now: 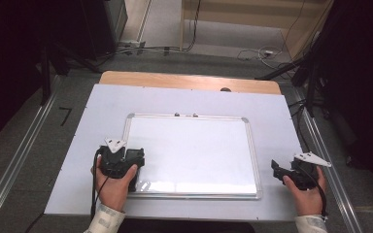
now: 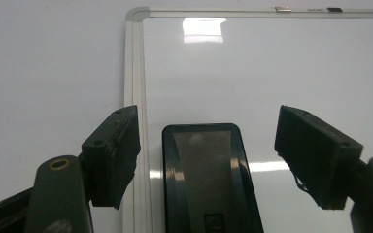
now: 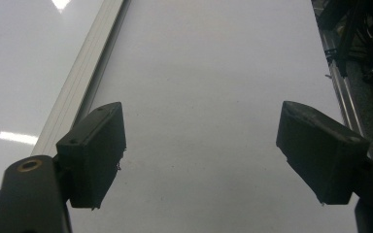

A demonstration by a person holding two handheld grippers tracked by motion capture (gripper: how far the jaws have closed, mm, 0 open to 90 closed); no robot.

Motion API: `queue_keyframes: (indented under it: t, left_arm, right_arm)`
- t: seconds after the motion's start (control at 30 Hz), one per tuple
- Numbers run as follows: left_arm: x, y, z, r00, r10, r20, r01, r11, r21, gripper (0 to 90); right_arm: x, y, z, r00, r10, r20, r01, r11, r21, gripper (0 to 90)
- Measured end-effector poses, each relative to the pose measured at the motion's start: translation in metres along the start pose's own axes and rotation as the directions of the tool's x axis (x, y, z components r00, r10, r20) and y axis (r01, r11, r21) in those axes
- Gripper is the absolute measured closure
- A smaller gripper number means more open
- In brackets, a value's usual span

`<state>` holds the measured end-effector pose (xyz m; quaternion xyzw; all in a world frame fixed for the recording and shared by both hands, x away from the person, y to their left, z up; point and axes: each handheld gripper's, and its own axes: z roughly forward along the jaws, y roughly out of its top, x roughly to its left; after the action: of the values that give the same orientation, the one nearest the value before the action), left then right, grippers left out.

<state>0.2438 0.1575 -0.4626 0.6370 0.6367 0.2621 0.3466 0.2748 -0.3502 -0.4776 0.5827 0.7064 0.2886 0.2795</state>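
Observation:
A whiteboard [image 1: 194, 145] with a silver frame lies flat on the white-covered table [image 1: 92, 126]. On its near left corner lies a black eraser [image 1: 136, 156], flat on the board. My left gripper [image 1: 132, 164] hovers over that corner. In the left gripper view the eraser [image 2: 206, 179] sits between the jaws of the left gripper [image 2: 205, 116], with a gap on each side, so the gripper is open. My right gripper [image 1: 278, 170] is just right of the board, open with nothing between its fingers. The right gripper [image 3: 201, 121] looks down on bare table cover beside the board's frame [image 3: 85, 68].
Two small clips [image 1: 184, 115] sit on the board's far frame. A strip of wooden tabletop [image 1: 189, 80] shows behind the white cover. Metal rails [image 1: 19, 160] [image 1: 328, 160] run along both sides of the table, and cables [image 1: 267, 52] lie on the floor behind.

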Motion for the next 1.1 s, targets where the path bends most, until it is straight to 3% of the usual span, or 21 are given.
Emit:
queue_keyframes:
  t: [0.17,0.4,1.1]
  left_arm:
    - [0.007,0.003,-0.003,0.9998,-0.002,0.02,0.002,0.9999,-0.014,24.7]
    - [0.022,0.005,-0.005,0.9998,-0.019,0.007,0.019,0.9996,-0.023,24.7]
    - [0.056,0.0,-0.005,0.9983,-0.046,0.035,0.046,0.9989,0.006,20.8]
  right_arm:
    - [0.0,0.0,-0.001,1.0,0.001,-0.001,-0.001,1.0,0.001,16.8]
    - [0.0,-0.001,-0.001,1.0,0.004,-0.003,-0.004,1.0,0.0,16.8]
    - [-0.001,-0.001,-0.001,1.0,0.004,-0.003,-0.004,1.0,0.002,16.8]
